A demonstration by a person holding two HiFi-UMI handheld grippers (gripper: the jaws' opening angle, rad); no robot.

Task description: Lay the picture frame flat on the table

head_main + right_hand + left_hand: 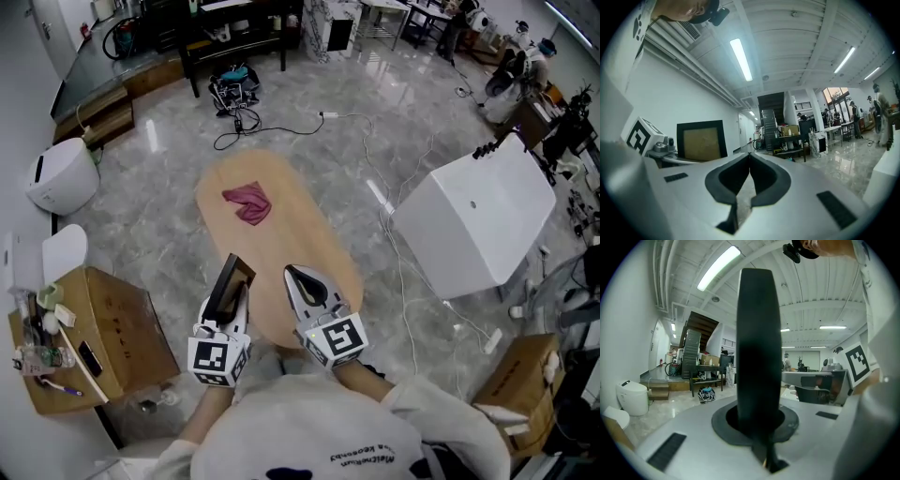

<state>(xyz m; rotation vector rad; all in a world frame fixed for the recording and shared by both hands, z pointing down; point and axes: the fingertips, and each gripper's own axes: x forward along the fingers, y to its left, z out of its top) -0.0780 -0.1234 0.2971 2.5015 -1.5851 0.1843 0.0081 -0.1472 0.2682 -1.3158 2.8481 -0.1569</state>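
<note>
A black picture frame (pixel 228 284) with a tan panel stands upright over the near end of the oval wooden table (pixel 300 234). My left gripper (pixel 236 302) is shut on the frame's lower edge. In the left gripper view the frame (pixel 758 352) shows edge-on as a dark upright bar between the jaws of the left gripper (pixel 759 420). My right gripper (pixel 296 276) hovers just right of the frame, shut, with nothing in it. In the right gripper view the right gripper (pixel 749 157) has its jaws together, and the frame (pixel 701 140) shows face-on at the left.
A red cloth (pixel 248 202) lies on the table's far half. An open cardboard box (pixel 103 333) with clutter stands at the left, a large white box (pixel 473 220) at the right, another carton (pixel 520 375) at the lower right. Cables (pixel 281 127) trail over the marble floor.
</note>
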